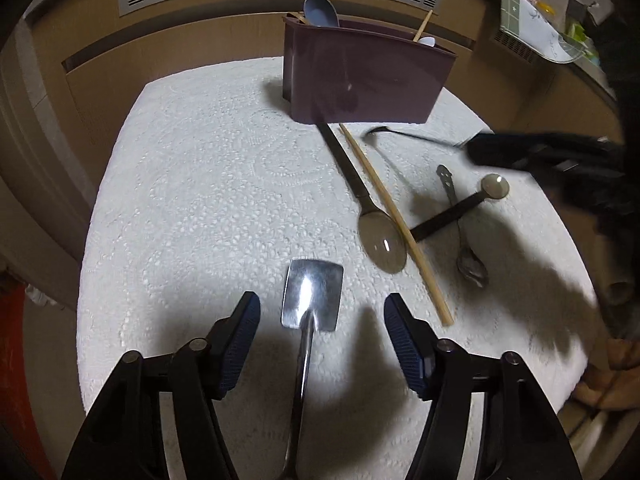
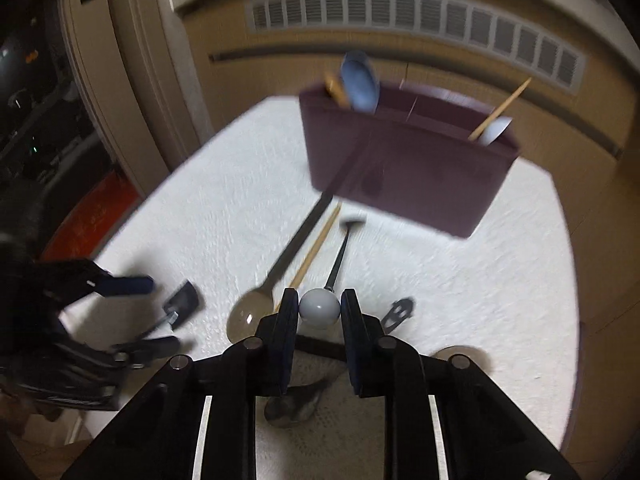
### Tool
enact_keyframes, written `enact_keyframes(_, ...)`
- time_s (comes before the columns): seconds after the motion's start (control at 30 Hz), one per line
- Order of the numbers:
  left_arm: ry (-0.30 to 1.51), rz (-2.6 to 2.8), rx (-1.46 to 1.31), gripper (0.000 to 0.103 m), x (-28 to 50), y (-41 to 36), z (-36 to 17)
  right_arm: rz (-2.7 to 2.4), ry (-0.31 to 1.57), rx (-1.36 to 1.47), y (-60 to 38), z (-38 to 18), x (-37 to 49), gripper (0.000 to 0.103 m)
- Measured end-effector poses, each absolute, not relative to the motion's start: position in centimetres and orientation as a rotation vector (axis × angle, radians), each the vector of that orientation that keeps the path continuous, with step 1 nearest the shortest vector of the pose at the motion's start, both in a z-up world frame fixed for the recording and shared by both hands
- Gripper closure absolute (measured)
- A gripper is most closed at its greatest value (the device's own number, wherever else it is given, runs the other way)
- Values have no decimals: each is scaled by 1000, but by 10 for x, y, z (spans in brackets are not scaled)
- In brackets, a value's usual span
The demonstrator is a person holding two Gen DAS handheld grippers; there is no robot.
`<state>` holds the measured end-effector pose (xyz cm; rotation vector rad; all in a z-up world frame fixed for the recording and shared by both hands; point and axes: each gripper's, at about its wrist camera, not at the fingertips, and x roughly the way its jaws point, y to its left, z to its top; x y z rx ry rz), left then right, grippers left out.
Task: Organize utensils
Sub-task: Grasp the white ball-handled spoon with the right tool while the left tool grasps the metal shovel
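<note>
A polished metal spatula [image 1: 313, 296] gleams on the rough, white embossed cloth [image 1: 208, 200]. The holder [image 1: 360, 76] looks like smooth maroon plastic. A matt wooden chopstick [image 1: 394, 224] lies beside a glossy spoon [image 1: 382, 246].

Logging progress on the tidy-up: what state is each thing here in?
Left gripper: open, astride the square steel spoon.
Right gripper: shut on the white-knobbed utensil.
Maroon holder: upright, partly filled.
Brown spoon: lying loose.
Chopstick: lying loose.
</note>
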<state>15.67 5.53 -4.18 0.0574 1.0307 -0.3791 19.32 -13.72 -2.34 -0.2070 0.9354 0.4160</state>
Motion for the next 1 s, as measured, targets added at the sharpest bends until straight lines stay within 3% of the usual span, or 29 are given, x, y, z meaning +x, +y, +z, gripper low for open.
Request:
enact_keyframes(0.1,1053,-360,65,53,169,52,-45,416,862,-163,-149,16,191,83)
enact_keyframes(0.27,1072,-345,122,54,176,41,-56,383,814,-121,-167,43,195,83)
enact_keyframes(0.37,1055,-333,127,69,175,38,-54,369,817,-93,-173,46,195,83)
enact_keyframes(1.0,748,-372,42,71,139,22,54,349,750,-70,-199,65,160,83)
